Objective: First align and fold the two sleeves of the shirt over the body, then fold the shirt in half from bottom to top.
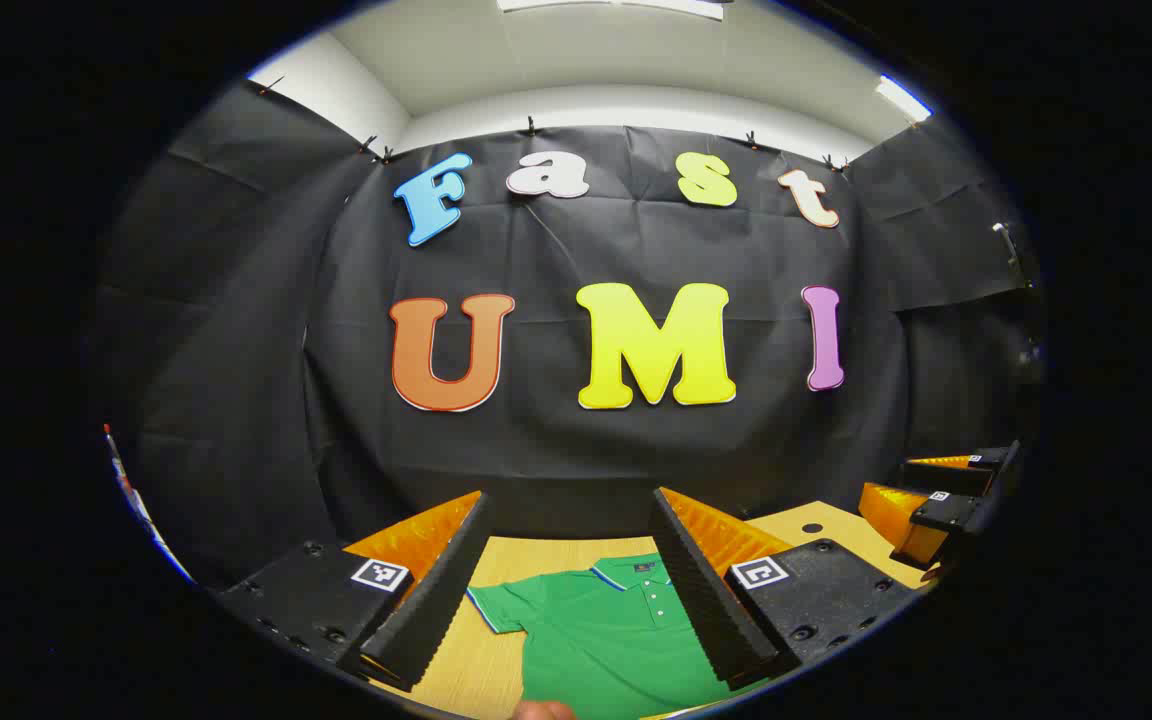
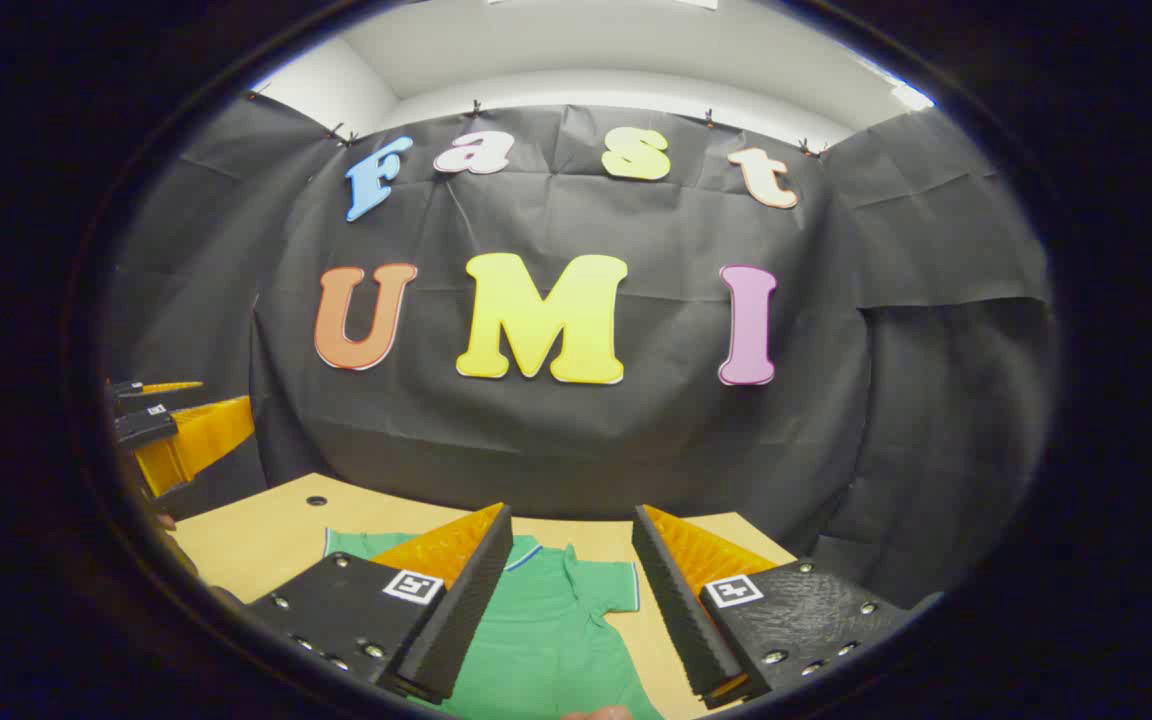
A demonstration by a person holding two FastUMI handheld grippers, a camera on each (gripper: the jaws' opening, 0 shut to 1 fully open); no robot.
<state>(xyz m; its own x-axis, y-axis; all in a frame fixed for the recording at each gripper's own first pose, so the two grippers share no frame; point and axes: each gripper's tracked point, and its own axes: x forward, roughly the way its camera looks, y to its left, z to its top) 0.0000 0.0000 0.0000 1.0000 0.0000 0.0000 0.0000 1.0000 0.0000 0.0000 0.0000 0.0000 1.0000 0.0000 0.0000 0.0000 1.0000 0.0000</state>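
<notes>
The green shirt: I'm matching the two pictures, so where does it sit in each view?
Left gripper view: the green shirt lies on the table at bottom centre, between the left gripper fingers.
Right gripper view: the shirt lies at bottom centre, between the right gripper fingers, one sleeve out to the right.
Shared landmark: the small dark hole in the table.

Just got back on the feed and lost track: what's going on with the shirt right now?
A person holds a gripper in each hand above a wooden table. A green polo shirt lies flat there, collar toward the booth wall, both short sleeves spread out to the sides. The left gripper and right gripper are open and raised over the shirt, gripping nothing. No sleeve is folded yet, so the folding has not begun.
</notes>
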